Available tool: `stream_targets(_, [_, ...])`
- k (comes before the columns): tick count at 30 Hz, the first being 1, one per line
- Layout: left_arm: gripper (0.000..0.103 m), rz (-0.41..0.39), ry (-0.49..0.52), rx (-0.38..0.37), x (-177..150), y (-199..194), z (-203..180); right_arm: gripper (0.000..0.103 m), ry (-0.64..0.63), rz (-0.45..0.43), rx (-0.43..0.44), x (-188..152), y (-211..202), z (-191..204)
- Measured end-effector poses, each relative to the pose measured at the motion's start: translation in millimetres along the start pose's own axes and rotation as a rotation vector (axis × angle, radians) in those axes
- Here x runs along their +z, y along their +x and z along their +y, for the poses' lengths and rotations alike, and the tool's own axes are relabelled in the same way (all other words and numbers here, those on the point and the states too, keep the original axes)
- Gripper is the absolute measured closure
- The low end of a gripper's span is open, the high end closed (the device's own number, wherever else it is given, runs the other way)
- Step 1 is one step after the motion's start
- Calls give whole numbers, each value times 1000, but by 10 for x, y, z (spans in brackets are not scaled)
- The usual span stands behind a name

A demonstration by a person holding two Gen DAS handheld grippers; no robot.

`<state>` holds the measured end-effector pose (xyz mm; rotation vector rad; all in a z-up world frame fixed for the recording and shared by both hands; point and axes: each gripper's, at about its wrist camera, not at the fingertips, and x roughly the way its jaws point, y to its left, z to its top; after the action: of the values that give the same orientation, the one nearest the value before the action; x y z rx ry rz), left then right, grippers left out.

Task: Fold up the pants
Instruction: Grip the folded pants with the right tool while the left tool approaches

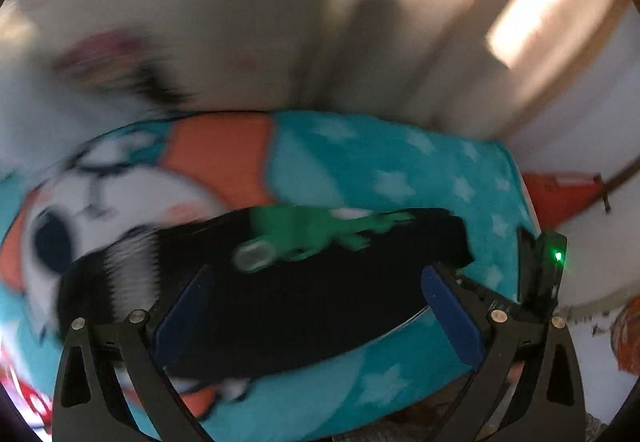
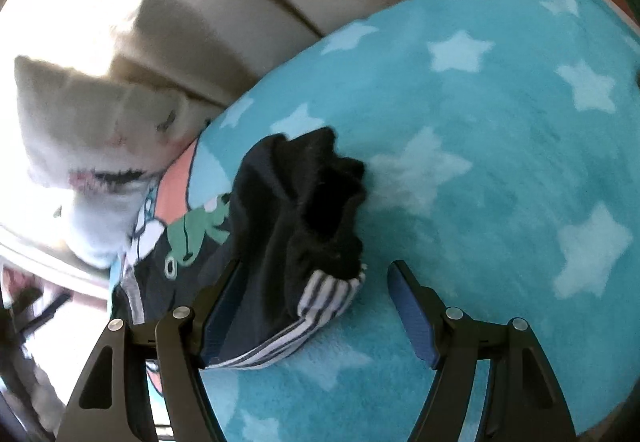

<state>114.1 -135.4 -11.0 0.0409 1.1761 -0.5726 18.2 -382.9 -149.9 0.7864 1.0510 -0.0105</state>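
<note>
Small dark navy pants point(image 1: 304, 302) with a green frog print point(image 1: 320, 232) and a striped cuff point(image 1: 132, 266) lie on a turquoise star blanket point(image 1: 400, 170). My left gripper point(image 1: 316, 306) is open, its blue pads either side of the dark fabric, just above it. In the right wrist view the pants point(image 2: 288, 226) lie bunched, with a striped cuff point(image 2: 324, 302) between the fingers. My right gripper point(image 2: 312, 302) is open; its left pad touches the fabric, its right pad stands apart over the blanket point(image 2: 500, 162).
The blanket carries an orange and white cartoon face point(image 1: 140, 194). A red object point(image 1: 560, 194) and a black device with a green light point(image 1: 548, 262) sit at the right. A pale plush toy point(image 2: 92, 130) lies left of the blanket. Both views are motion-blurred.
</note>
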Motion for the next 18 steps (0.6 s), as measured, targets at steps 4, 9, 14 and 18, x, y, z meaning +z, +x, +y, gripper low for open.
stream_targets(4, [0,101,132,-37,356,720,-618,26,-17,-7,11,30,52,-10])
stream_targets(9, [1,211,197,-105,586,1397,-1061,26,-32,-46,11,15,62,-11])
stream_targets(14, [29,336,252,-119,555,1853,-1284,32,-64,-91,-31,58,116,59])
stream_targets(18, [81,392,229,-145,496,1937,-1254,76,-25,-68,-6,145,184,23])
